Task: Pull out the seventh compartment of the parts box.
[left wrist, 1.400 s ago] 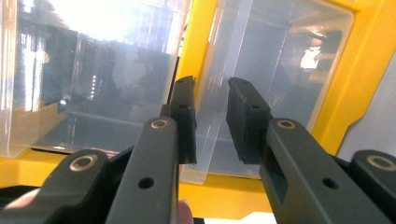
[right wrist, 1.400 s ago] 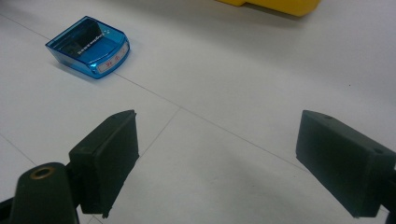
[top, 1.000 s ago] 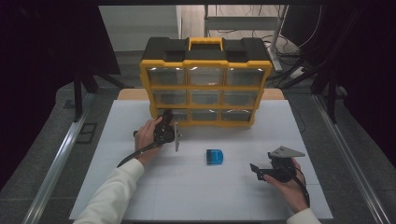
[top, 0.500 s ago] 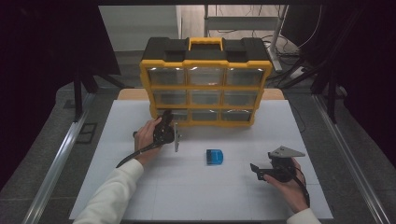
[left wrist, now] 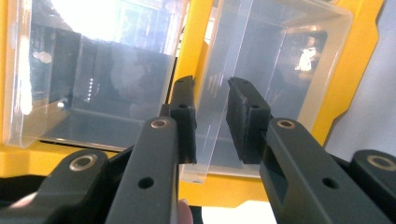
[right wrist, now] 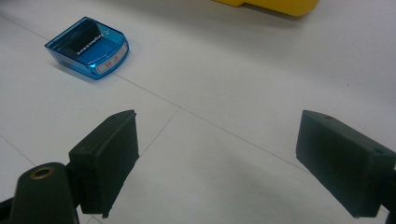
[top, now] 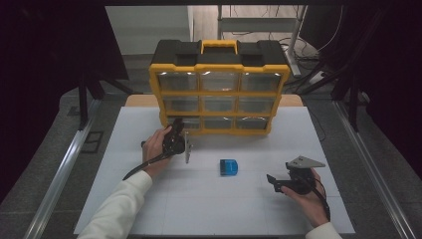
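A yellow and black organizer [top: 219, 64] with clear drawers stands at the back of the white table [top: 149, 209]. My left gripper [top: 175, 130] is held up against its bottom-left drawer [top: 183, 122]. In the left gripper view the gripper [left wrist: 210, 98] has its jaws a narrow gap apart. It sits just in front of a clear drawer [left wrist: 280, 70] and the yellow frame [left wrist: 196, 42]; whether the pads touch the drawer is unclear. A small blue box [top: 229, 167] [right wrist: 88, 46] lies mid-table. My right gripper [top: 272, 181] [right wrist: 217, 158] rests wide open to its right, with nothing between its fingers.
A second clear drawer [left wrist: 93, 70] sits beside the first one. The organizer's yellow base [right wrist: 275, 5] lies beyond the right gripper. Dark frames and metal rails [top: 59, 169] flank the table, and cables trail from both grippers.
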`<state>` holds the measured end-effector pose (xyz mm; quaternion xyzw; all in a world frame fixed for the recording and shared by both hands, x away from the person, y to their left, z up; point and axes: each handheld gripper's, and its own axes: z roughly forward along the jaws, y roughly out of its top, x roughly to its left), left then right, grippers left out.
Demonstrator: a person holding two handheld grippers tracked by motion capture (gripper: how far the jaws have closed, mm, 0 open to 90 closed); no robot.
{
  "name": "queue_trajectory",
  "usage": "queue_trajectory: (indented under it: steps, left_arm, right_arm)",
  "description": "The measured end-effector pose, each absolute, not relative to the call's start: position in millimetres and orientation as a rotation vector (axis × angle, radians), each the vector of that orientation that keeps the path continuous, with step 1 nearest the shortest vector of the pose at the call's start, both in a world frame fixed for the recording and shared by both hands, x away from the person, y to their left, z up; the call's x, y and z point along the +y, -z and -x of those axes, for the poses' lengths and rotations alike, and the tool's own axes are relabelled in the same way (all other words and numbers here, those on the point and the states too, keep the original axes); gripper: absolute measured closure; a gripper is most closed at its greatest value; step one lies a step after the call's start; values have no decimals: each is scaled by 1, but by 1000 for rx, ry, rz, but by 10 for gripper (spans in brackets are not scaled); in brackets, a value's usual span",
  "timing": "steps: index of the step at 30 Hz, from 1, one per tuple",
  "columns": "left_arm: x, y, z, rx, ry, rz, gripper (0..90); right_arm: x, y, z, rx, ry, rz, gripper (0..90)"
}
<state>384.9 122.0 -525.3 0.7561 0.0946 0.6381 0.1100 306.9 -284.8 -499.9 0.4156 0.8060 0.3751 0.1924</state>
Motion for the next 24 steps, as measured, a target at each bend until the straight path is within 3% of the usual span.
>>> queue_trajectory:
  steps: [24]
  left_arm:
    - [124,524,-372,263,-1855,-2221,733]
  right_arm:
    - [-285,500,-307,2264,-1049,-1167,136]
